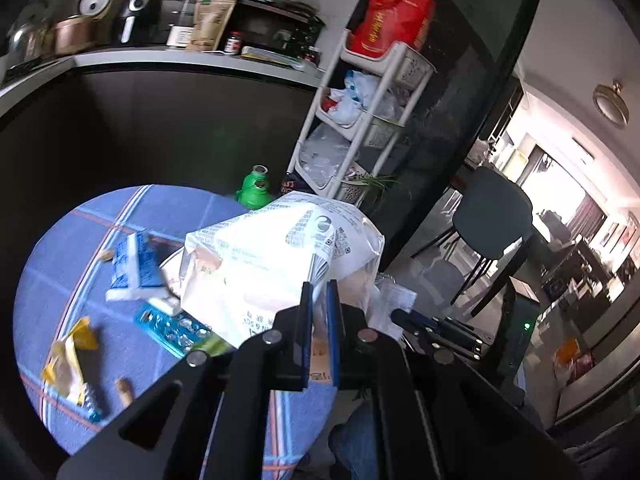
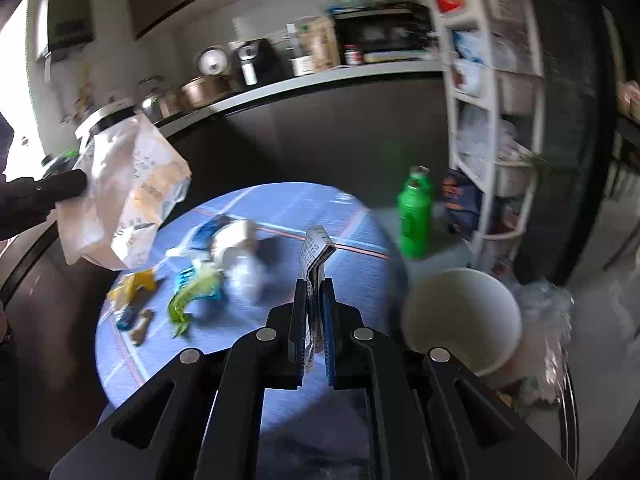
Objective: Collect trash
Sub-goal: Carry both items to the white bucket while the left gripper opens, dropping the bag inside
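Observation:
My left gripper [image 1: 319, 286] is shut on a white printed plastic bag [image 1: 280, 256] and holds it up over the round blue-checked table [image 1: 80, 240]. The same bag [image 2: 124, 196] shows at the left of the right wrist view, held by the left gripper. My right gripper [image 2: 314, 284] is shut on a folded paper receipt [image 2: 316, 252] above the table [image 2: 352, 232]. Loose trash lies on the table: a blue-white pack [image 1: 134, 266], a blue blister pack [image 1: 172, 328], a yellow wrapper [image 1: 72, 356], a green wrapper [image 2: 192, 296], crumpled white paper [image 2: 244, 264].
A white paper cup [image 2: 460, 316] sits at the table's right edge beside crumpled clear plastic [image 2: 548, 320]. A green bottle [image 2: 416, 216] stands on the floor by a white storage rack [image 2: 496, 112]. A dark counter [image 1: 160, 60] with appliances runs behind. A dark chair [image 1: 492, 224] stands to the right.

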Tool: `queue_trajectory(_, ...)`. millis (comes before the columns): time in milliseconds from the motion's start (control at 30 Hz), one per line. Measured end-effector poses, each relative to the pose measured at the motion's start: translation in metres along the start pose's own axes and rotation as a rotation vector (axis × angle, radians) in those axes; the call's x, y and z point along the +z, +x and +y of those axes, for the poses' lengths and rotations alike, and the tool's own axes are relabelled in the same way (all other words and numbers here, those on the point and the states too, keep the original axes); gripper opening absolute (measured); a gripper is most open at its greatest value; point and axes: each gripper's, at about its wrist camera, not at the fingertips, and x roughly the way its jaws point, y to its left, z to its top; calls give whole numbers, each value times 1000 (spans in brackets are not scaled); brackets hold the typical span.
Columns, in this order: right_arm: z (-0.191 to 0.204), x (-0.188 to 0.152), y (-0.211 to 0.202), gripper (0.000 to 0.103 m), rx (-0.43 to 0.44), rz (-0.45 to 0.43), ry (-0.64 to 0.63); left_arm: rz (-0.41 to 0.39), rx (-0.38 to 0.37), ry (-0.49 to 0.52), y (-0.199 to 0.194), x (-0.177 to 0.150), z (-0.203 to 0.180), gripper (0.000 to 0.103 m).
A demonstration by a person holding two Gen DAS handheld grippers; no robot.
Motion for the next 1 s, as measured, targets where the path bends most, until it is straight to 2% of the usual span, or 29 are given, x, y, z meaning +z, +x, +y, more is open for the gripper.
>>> queue_trajectory(67,-15,-2,-2,7,-23,-3,26,9,16,15,13,4,-9,8)
queue_trajectory(233,-40,-3,1,7,-55,-12,62,33,1,-2,35,17,-14,8)
queue_trajectory(400,-59,-7,1,7,-75,-20,89,63,-34,27,58,25,-32,8)
queue_trajectory(600,-83,-15,8,7,-104,-9,117,102,-116,90,100,41,-66,8)
queue_trajectory(1000,-139,-31,29,7,-179,35,182,289,-261,157,246,27,-112,8)
